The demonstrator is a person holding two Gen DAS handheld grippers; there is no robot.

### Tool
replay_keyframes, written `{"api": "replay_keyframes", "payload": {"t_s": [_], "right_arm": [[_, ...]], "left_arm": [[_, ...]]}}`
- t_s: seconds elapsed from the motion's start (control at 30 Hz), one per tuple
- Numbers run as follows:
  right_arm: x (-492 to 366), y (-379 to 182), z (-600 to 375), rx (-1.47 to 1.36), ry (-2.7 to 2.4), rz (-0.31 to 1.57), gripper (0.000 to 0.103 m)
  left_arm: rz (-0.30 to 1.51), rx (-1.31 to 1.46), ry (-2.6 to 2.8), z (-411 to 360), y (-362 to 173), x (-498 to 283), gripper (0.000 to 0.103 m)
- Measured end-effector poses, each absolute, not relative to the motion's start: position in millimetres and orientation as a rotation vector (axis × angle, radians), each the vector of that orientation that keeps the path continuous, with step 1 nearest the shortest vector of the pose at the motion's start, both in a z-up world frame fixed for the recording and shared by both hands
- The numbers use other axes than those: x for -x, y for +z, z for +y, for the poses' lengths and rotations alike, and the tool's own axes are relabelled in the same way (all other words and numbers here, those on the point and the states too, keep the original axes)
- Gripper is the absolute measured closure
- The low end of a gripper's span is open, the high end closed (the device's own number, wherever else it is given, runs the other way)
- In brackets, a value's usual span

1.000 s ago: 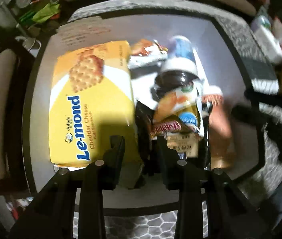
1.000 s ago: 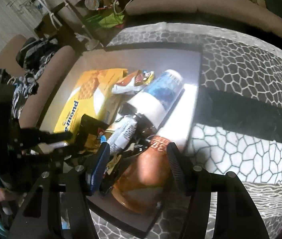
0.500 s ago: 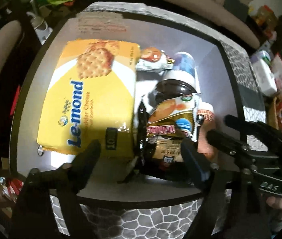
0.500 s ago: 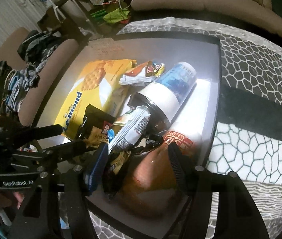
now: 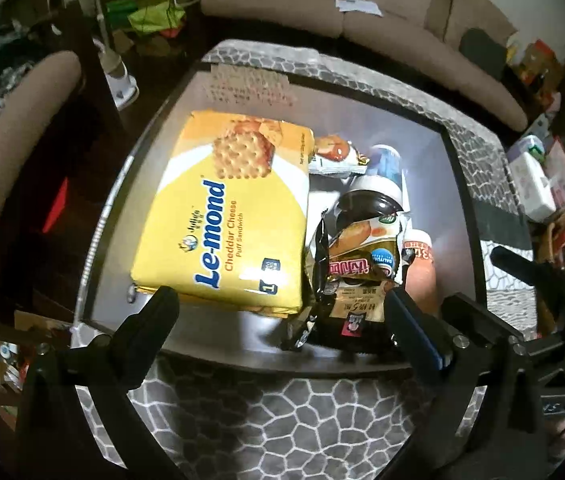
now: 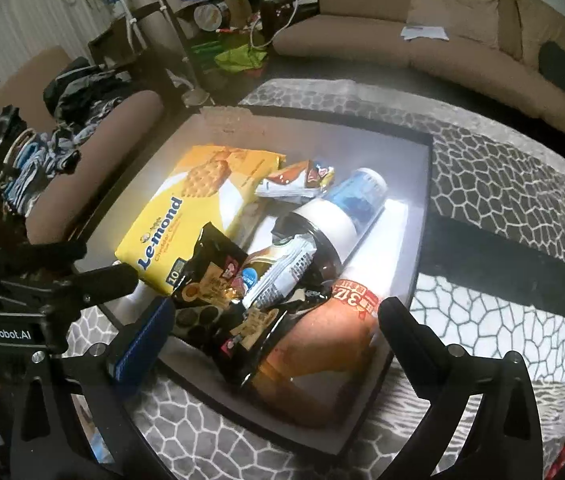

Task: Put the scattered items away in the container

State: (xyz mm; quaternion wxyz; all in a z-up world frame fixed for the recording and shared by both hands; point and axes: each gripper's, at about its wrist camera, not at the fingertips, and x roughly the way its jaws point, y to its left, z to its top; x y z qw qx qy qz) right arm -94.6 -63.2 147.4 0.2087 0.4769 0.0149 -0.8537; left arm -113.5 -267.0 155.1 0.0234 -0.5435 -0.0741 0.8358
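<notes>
A dark-rimmed tray (image 5: 422,128) sits on a patterned cloth and holds all the items. In it lie a yellow Le-mond cracker pack (image 5: 222,220), a small snack packet (image 5: 332,154), a dark jar with a white label (image 5: 366,200), a snack bar (image 5: 366,248), a black packet (image 5: 322,300) and an orange bottle (image 5: 420,276). My left gripper (image 5: 282,316) hovers over the tray's near edge, its jaws opening wide, nothing gripped. My right gripper (image 6: 274,324) hangs above the black packet (image 6: 210,264) and the orange bottle (image 6: 322,340), jaws also opening, pads clear of both.
The patterned cloth (image 5: 282,412) spreads around the tray (image 6: 422,216). A beige sofa (image 6: 442,48) runs along the back. A chair piled with clothes (image 6: 82,120) stands at the left. Boxes and clutter (image 5: 534,184) crowd the right side.
Both grippers have spread their jaws wide and drawn back and up from the tray. The right fingers, which closely flanked the orange bottle, now stand well apart from it.
</notes>
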Motion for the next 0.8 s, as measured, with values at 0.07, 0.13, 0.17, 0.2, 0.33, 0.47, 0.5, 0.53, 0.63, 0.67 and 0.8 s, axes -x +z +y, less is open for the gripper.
{"api": "replay_keyframes", "payload": {"t_s": [0.07, 0.13, 0.17, 0.2, 0.33, 0.47, 0.5, 0.53, 0.63, 0.67, 0.8], "right_arm": [[88, 149, -62, -1.321, -2.389, 0.050, 0.000], [82, 150, -60, -1.321, -2.396, 0.043, 0.000], [78, 151, -57, -1.320, -2.399, 0.036, 0.000], [75, 152, -55, -1.318, -2.404, 0.036, 0.000], [62, 156, -44, -1.311, -2.429, 0.034, 0.000], [50, 160, -24, -1.307, -2.455, 0.000, 0.000], [47, 161, -18, -1.305, -2.464, -0.007, 0.000], [45, 162, -12, -1.304, -2.473, -0.012, 0.000], [38, 162, 11, -1.303, -2.511, -0.019, 0.000], [36, 162, 21, -1.302, -2.529, -0.019, 0.000], [29, 158, 71, -1.319, -2.591, -0.069, 0.000]], "left_arm": [[-0.200, 1.673, 2.603, -264, 159, 108, 0.000], [-0.198, 1.670, 2.605, -262, 160, 102, 0.000], [-0.208, 1.668, 2.602, -260, 161, 98, 0.000], [-0.210, 1.666, 2.601, -259, 162, 95, 0.000], [-0.195, 1.662, 2.597, -249, 165, 82, 0.000], [-0.191, 1.645, 2.599, -234, 170, 70, 0.000], [-0.185, 1.640, 2.598, -229, 171, 68, 0.000], [-0.177, 1.636, 2.598, -222, 171, 66, 0.000], [-0.144, 1.608, 2.599, -197, 171, 59, 0.000], [-0.126, 1.596, 2.606, -187, 171, 57, 0.000], [-0.119, 1.533, 2.598, -145, 168, 50, 0.000]]}}
